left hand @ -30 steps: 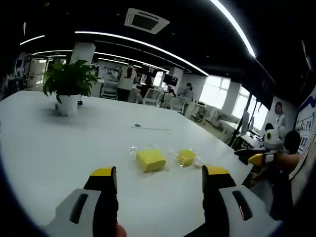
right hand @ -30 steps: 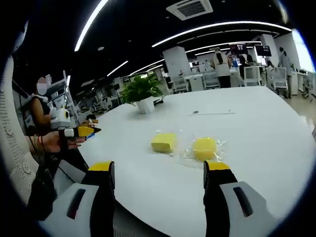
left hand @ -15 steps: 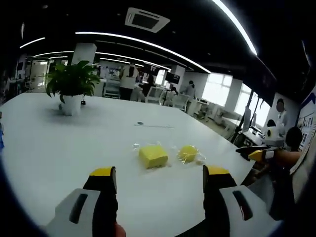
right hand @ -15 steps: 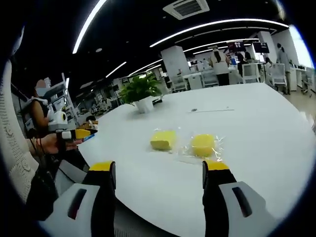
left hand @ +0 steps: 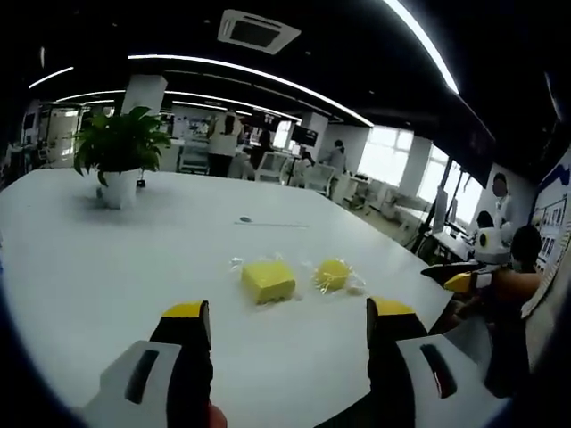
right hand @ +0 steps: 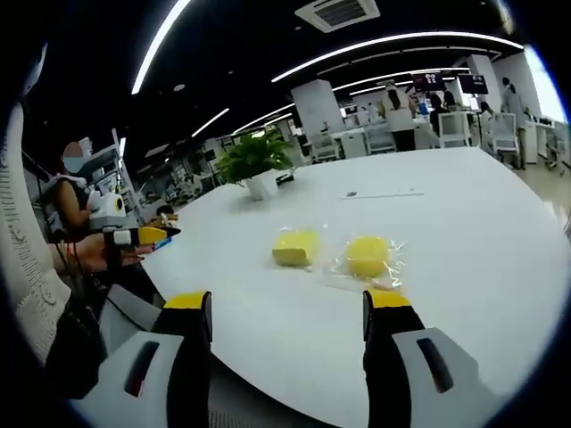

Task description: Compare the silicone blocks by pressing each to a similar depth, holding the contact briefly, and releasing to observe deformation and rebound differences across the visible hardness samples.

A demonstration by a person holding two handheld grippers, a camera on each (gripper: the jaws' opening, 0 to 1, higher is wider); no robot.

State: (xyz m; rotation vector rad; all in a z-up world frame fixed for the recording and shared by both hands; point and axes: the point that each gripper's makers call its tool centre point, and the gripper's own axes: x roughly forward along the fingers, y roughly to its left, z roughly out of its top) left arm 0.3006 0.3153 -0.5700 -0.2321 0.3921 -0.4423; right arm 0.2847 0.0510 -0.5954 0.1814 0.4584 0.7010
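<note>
With both my left gripper (left hand: 287, 323) and right gripper (right hand: 285, 314) spread wide and holding nothing, the square block (left hand: 268, 280) and round block (left hand: 332, 274) lie side by side on the white table (left hand: 107, 267), so I should descend squarely and press each equally deep.

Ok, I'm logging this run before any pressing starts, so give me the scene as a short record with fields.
surface: white table
samples: yellow square block and yellow round block, side by side, each on clear wrap
left gripper: open, short of the blocks, touching nothing
right gripper: open, short of the blocks, touching nothing
background: potted plant at the far side
pressing: not yet begun
</note>
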